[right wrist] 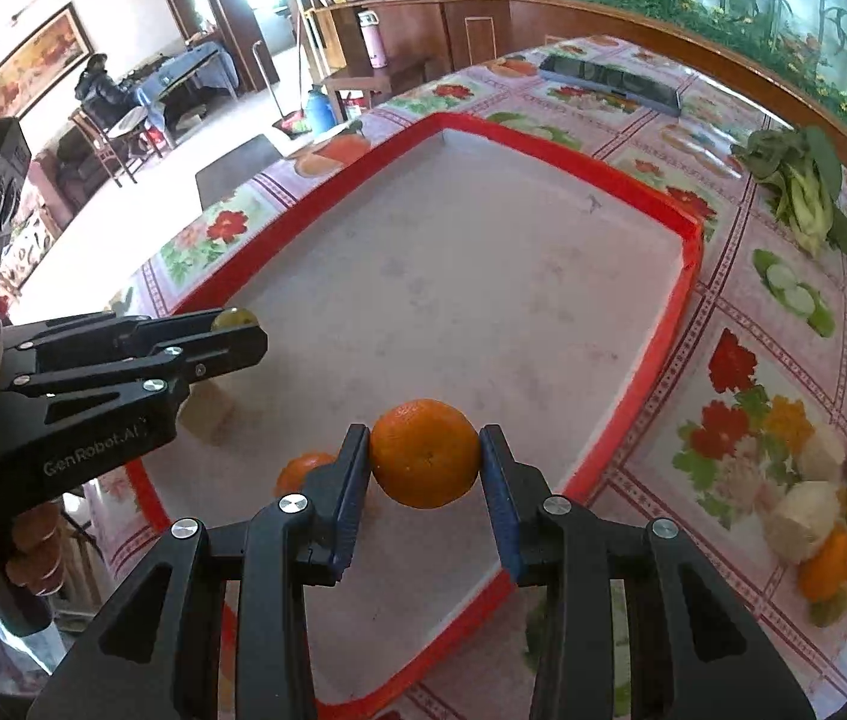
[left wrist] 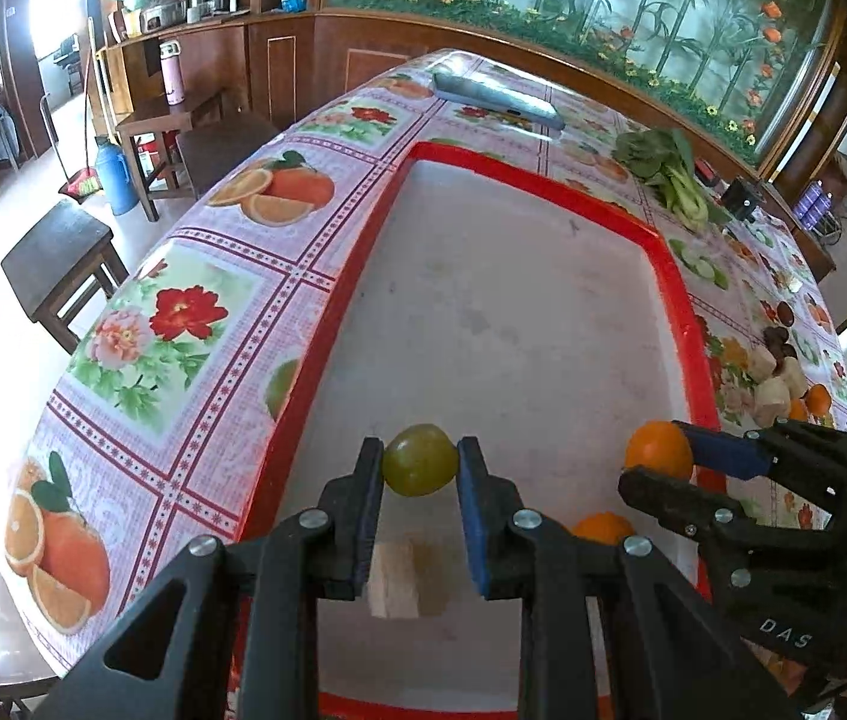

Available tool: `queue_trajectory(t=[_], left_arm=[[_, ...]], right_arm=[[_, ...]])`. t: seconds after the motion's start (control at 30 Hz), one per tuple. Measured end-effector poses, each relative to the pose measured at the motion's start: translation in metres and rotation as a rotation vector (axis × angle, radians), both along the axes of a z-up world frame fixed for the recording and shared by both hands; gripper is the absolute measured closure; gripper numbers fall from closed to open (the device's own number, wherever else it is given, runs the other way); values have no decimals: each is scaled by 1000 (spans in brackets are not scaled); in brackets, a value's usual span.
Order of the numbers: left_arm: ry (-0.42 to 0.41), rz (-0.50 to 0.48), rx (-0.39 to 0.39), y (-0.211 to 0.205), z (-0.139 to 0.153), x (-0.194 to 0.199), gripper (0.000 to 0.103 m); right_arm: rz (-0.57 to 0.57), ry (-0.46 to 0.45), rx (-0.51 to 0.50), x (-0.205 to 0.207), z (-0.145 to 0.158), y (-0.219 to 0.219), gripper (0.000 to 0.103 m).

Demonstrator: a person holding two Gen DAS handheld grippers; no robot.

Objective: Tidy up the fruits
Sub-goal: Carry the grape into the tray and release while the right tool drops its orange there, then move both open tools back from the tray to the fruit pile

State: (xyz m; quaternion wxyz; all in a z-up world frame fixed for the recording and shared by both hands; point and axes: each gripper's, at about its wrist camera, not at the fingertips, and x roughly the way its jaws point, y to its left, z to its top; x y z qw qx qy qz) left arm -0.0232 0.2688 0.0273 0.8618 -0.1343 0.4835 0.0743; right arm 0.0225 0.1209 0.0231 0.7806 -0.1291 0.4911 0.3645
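The left gripper (left wrist: 420,468) points steeply downward, its two blue-padded jaws drawn in and pressing from either side on a small green fruit (left wrist: 420,459) — both pads in contact. The right gripper (right wrist: 425,455) is tilted down at a like angle, its jaws clamped on an orange (right wrist: 425,453) and set a little wider. The two stand side by side, close together. In the right wrist view a hand (right wrist: 33,552) wraps the left gripper's handle — fingers curled around it.
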Motion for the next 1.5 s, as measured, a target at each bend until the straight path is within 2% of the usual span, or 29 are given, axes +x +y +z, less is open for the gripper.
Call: queue_trajectory(t=[0.3,0.4,0.63,0.7,0.83,1.07,1.3,1.5], left_arm=[[30,5,-8,3,-10,7,75],[25,9,-5,3,-10,6,75],[36,19,-14,2,-10,4,74],[36,21,-10,0,-9,2,71],[23,38,-2,-4,-4,-4,53],[-2,46,-10,-17,7,-14,51],[-33,38,18,-36,20,-22,46],[-59,6,68,-65,31,-23,35]], right_arm=[[2,15,-7,4,-8,1,67],[6,22,-13,4,-9,1,63],[-14,34,6,3,-6,-6,63],[-19,32,13,2,-4,-10,62],[-16,31,27,-4,2,-16,62],[-26,17,51,-14,16,-28,61],[-39,-5,65,-25,28,-43,53],[-64,-43,50,-31,31,-61,48]])
